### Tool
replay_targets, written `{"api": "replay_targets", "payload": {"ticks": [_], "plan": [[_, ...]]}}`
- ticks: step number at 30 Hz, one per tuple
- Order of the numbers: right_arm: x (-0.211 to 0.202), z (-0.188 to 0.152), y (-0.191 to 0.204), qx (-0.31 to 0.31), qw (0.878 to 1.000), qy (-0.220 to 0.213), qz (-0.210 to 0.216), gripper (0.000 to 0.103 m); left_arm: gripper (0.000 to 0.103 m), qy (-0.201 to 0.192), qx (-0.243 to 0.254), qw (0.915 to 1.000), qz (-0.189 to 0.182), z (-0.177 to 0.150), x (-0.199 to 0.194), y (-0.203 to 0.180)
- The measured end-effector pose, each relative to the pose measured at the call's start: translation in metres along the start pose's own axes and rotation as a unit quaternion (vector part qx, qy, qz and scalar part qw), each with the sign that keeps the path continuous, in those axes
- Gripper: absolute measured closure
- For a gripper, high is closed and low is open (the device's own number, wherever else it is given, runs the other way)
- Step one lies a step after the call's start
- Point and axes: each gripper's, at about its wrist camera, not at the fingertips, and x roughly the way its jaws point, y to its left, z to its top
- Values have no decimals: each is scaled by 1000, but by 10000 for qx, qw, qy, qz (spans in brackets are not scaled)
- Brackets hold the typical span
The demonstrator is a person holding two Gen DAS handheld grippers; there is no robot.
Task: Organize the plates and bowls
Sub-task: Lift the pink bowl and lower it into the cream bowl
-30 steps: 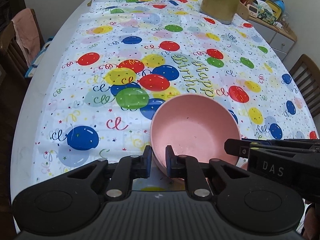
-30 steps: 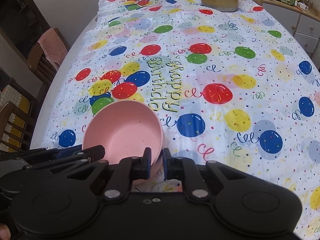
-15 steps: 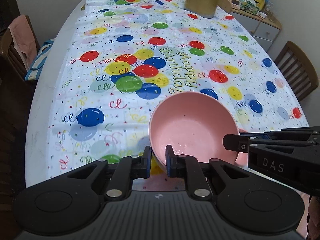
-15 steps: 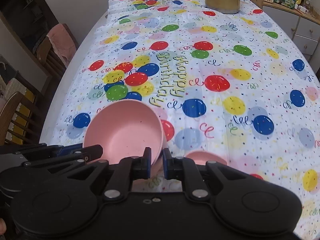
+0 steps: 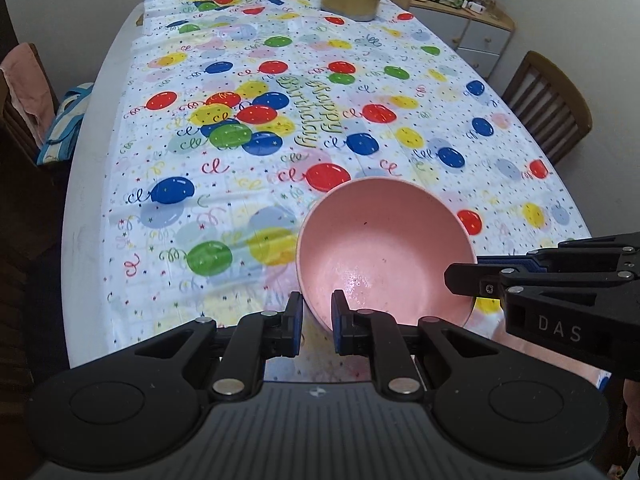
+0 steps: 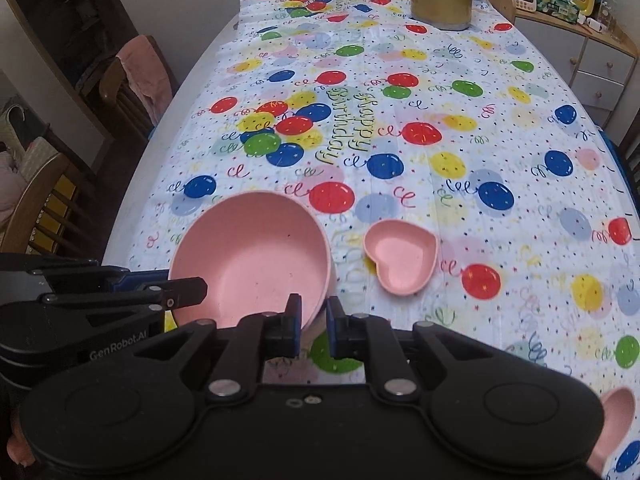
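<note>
Raised since before, pink bowl [image 5: 384,248] hangs pinched between left gripper [image 5: 316,320] and right gripper [image 6: 313,326], both clamping opposite rims, probably for level carrying.

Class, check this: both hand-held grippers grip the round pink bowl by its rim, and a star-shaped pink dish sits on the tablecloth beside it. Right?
Not quite. The pink dish is heart-shaped, as the right wrist view shows. Both hand-held grippers, left and right, do grip the round pink bowl by its rim.
</note>
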Motion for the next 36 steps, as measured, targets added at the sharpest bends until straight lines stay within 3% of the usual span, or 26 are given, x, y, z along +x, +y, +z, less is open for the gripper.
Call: {"api": "replay_targets", "payload": {"ticks": [21,36], "plan": [[-60,-82,9,382,9993,11,26,91,89,286,298,9983,-423,-69,-43,-20],[-68,-139,14,590,9977,335,5,91,89,582,610,9950,-536,-116,-49,-31]]}}
